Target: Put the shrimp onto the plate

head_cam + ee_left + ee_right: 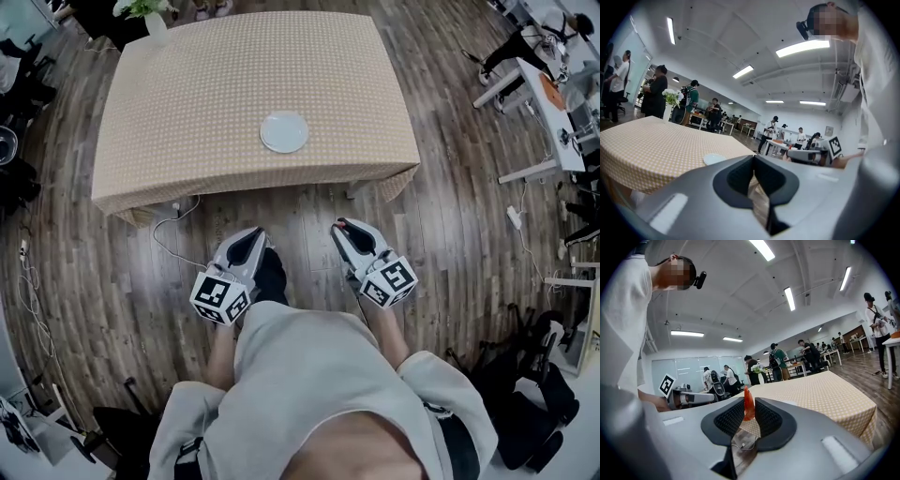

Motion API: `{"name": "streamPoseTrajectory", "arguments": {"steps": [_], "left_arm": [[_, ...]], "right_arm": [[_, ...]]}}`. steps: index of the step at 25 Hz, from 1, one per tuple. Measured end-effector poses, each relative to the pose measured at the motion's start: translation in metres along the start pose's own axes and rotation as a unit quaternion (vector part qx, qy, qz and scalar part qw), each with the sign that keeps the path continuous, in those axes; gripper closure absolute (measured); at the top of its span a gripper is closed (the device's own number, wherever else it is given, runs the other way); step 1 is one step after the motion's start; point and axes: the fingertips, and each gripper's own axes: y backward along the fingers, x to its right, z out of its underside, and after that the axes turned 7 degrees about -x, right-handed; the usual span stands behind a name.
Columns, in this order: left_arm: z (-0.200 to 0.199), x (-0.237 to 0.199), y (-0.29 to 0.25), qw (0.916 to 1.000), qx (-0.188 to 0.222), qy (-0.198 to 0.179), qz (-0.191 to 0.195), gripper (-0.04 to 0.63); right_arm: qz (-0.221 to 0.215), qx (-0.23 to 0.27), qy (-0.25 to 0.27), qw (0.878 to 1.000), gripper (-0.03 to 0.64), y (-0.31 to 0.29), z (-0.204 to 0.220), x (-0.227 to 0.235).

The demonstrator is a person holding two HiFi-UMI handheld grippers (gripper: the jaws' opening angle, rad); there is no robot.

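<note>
Right gripper fingers pinch the shrimp upright, ready for the plate. Left gripper fingers are pressed together, idle.

Shrimp: orange-red, upright, pinched between the right gripper tips, frame centre. Plate: white, round, flat on worktop, upper centre.

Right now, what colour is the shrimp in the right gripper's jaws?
Orange-red. The shrimp shows best in the right gripper view.
</note>
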Motion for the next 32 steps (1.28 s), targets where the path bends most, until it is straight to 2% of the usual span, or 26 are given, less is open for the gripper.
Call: {"name": "streamPoseTrajectory", "arguments": {"steps": [8,18,25,32], "left_arm": [[-0.067,-0.094,-0.031,0.9998,0.006,-0.014,0.01,0.584],[-0.133,-0.167,-0.067,0.9986,0.017,-0.041,0.028,0.584],[-0.136,-0.191,-0.077,0.9993,0.012,-0.025,0.026,0.584],[-0.128,-0.186,-0.103,0.9999,0.002,-0.007,0.011,0.584]], "right_arm": [[0.005,0.005,0.019,1.0,0.548,-0.1,-0.062,0.017],[0.017,0.028,0.037,0.999,0.548,-0.182,-0.123,0.042],[0.021,0.019,0.034,0.999,0.548,-0.202,-0.13,0.051],[0.009,0.007,0.03,0.999,0.548,-0.202,-0.129,0.079]]}}
